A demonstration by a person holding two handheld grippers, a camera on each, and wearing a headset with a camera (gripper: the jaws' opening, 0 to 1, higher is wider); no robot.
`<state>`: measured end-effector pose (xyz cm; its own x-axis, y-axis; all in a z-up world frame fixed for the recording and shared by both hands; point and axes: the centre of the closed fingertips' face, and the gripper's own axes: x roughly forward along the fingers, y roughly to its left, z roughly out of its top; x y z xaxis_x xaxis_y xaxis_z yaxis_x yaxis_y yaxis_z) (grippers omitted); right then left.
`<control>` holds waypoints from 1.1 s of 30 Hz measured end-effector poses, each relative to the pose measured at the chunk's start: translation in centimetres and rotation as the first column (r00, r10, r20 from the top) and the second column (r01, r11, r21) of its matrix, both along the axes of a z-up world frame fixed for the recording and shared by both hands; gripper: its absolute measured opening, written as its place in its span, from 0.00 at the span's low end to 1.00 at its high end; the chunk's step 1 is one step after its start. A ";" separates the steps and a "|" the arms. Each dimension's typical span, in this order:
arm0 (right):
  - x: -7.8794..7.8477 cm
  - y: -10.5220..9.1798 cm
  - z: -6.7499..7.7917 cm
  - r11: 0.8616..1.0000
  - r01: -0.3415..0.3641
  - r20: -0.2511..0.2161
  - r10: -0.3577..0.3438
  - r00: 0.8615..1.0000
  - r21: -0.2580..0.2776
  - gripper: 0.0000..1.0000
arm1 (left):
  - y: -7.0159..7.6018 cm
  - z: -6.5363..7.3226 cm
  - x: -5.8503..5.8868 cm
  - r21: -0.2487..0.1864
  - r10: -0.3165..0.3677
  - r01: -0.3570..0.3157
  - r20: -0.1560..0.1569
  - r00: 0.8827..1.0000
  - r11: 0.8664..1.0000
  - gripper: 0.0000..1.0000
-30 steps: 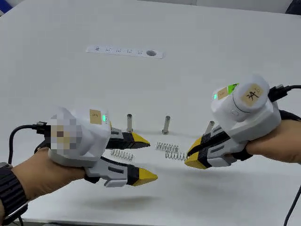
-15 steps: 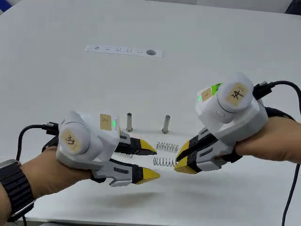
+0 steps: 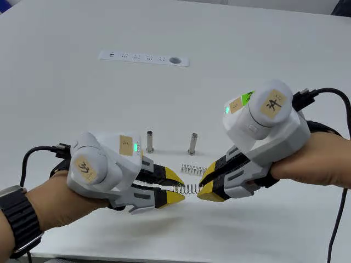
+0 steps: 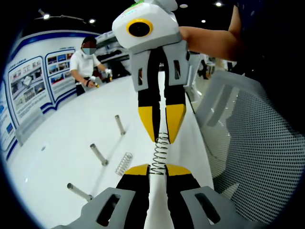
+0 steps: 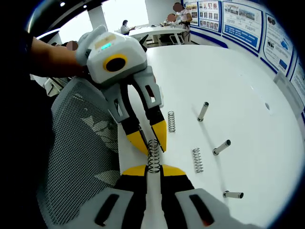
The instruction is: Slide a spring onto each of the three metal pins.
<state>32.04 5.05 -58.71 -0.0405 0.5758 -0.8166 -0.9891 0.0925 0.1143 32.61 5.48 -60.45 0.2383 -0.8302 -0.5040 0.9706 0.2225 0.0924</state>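
Spring [image 3: 189, 189] of thin coiled wire spans the gap between two grippers, one end pinched in the closed yellow-tipped jaws of the left gripper [image 3: 181, 189] and the other end in the closed jaws of the right gripper [image 3: 202, 186]. Beyond that spring, three short cylindrical metal pins [image 4: 99, 155] stand upright in a row on the smooth white bench [image 3: 82, 82], and two loose coils [image 5: 197, 160] lie flat between it and the pins

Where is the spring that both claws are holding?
Head view, low centre: the spring bridges the left claw and the right claw, just below a loose spring.
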 end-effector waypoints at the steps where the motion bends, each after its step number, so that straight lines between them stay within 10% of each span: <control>1: 0.1 0.2 0.3 1.000 0.001 0.008 -0.001 1.000 0.009 0.11 | 0.0 0.0 0.0 0.000 0.002 -0.002 0.000 1.000 1.000 0.12; 15: 0.3 2.1 2.4 0.997 -0.020 0.073 0.015 0.997 0.076 0.11 | -0.2 0.3 -0.2 -0.035 0.013 -0.015 -0.039 0.999 0.999 0.11; 33: -0.2 2.2 1.3 0.997 -0.067 0.072 0.065 0.995 0.028 0.12 | -0.6 0.7 -0.5 -0.051 0.003 -0.005 -0.040 0.999 0.999 0.10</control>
<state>31.80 7.29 -57.42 -0.0214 0.5986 -0.8008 -0.9987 0.0246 0.0451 32.08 4.85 -59.70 0.2222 -0.8540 -0.4704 0.9723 0.2299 0.0418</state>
